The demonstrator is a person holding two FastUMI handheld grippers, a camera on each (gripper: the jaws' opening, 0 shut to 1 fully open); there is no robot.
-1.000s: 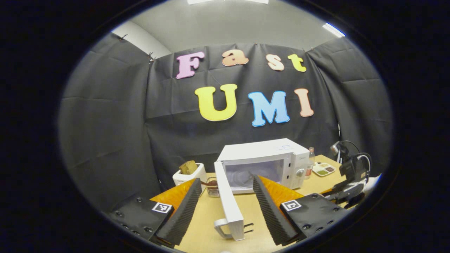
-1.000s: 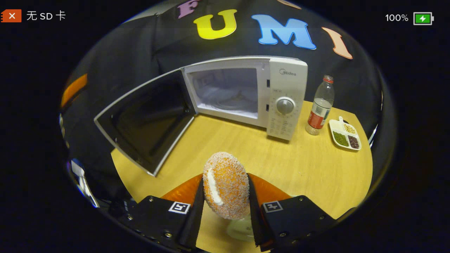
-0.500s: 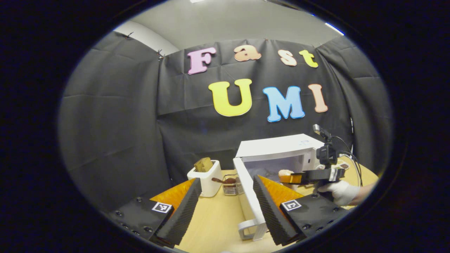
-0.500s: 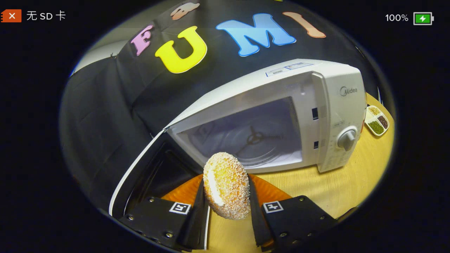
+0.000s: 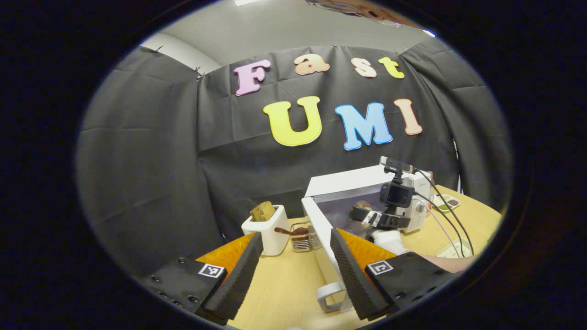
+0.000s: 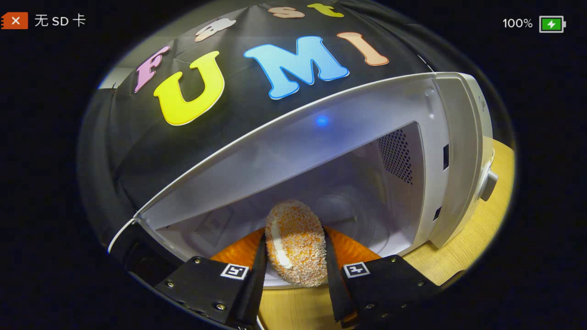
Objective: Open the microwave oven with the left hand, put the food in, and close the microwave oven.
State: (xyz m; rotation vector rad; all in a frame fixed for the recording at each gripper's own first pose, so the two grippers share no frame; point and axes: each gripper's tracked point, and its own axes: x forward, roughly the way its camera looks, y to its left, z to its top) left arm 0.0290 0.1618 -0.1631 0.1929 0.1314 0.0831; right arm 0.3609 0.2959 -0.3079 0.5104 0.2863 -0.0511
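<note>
In the left gripper view, the left gripper [image 5: 293,270] is hanging wide open and empty beside the white microwave oven's swung-open door [image 5: 323,238]. In the right gripper view, the right gripper [image 6: 293,256] is clamping the round crumb-coated orange bun [image 6: 296,240] upright at the white microwave oven [image 6: 412,151] mouth, its cavity lying straight ahead.

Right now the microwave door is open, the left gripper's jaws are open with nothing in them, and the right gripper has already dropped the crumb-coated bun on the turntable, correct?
Not quite. The right gripper has not released the crumb-coated bun: in the right gripper view both jaws press on it at the microwave mouth. The rest holds: the door is open and the left gripper is open and empty.
</note>
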